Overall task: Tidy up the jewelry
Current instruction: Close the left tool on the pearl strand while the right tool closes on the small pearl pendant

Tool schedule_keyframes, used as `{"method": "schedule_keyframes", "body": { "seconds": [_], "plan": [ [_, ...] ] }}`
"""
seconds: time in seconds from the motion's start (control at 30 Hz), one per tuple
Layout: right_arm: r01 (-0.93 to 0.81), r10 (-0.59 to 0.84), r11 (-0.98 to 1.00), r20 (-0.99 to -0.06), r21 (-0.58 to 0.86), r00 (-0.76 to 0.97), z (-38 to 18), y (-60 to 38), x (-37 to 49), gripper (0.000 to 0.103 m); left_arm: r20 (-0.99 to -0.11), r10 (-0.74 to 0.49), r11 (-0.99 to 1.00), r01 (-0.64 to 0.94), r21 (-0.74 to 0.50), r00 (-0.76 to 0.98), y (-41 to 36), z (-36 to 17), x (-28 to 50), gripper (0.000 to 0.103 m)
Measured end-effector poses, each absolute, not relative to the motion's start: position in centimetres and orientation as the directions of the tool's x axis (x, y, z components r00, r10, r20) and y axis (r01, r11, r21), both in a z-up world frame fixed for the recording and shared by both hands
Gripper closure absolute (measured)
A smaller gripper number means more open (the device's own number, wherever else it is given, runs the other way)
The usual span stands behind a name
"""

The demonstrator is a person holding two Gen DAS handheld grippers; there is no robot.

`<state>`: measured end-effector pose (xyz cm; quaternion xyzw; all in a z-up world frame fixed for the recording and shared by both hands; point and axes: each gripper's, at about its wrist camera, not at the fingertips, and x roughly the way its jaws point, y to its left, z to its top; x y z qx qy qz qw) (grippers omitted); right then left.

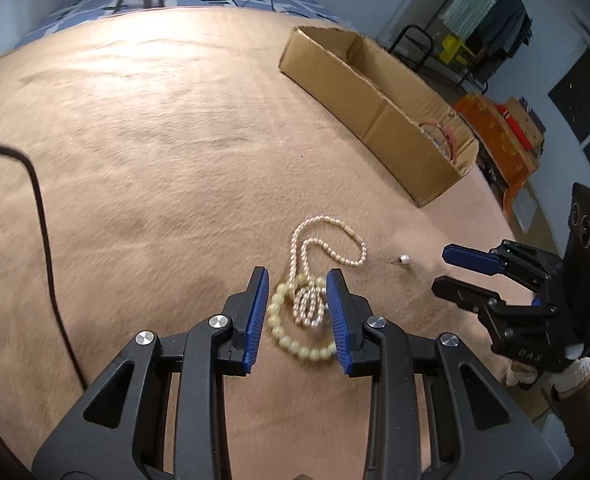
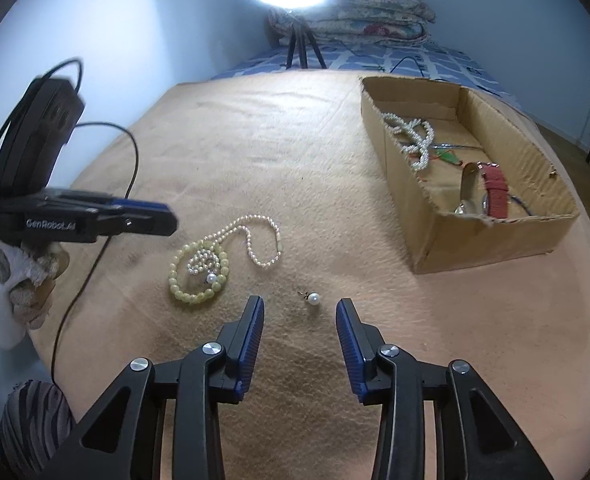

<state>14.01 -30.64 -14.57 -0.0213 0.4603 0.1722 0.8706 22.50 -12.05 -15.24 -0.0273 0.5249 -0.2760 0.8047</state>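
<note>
Down on the tan blanket (image 1: pixel 143 152), the left gripper (image 1: pixel 297 300) hangs with its blue pads partly spread on either side of a jewelry heap, not pressing it. Between the pads lies a pale yellow-green bead bracelet (image 1: pixel 295 344), a round ring of large beads, with a thin pearl necklace (image 1: pixel 327 240) coiled inside it and looping away ahead. The right gripper (image 2: pixel 299 320) is likewise partly spread and holds nothing; a single pearl earring (image 2: pixel 313 298) lies just ahead between its fingertips. Farther ahead and to its right sits a cardboard box (image 2: pixel 491 240) holding a pearl strand and a red strap.
</note>
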Motion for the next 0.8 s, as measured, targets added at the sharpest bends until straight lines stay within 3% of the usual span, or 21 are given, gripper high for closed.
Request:
{"method": "schedule_keyframes", "body": {
  "seconds": [0.47, 0.8],
  "plan": [
    [-0.319, 0.276, 0.94, -0.822, 0.122, 0.498, -16.4, -30.8, 15.1, 0.067, -0.903, -0.326, 0.811, 0.574, -0.115, 0.279, -17.2, -17.3, 24.7, 0.073],
    [-0.333, 0.272, 0.936, -0.829, 0.111, 0.489, -17.3, -30.5, 15.5, 0.07, -0.901, -0.298, 0.789, 0.613, -0.047, 0.315, -18.0, -18.2, 24.5, 0.073]
  ]
}}
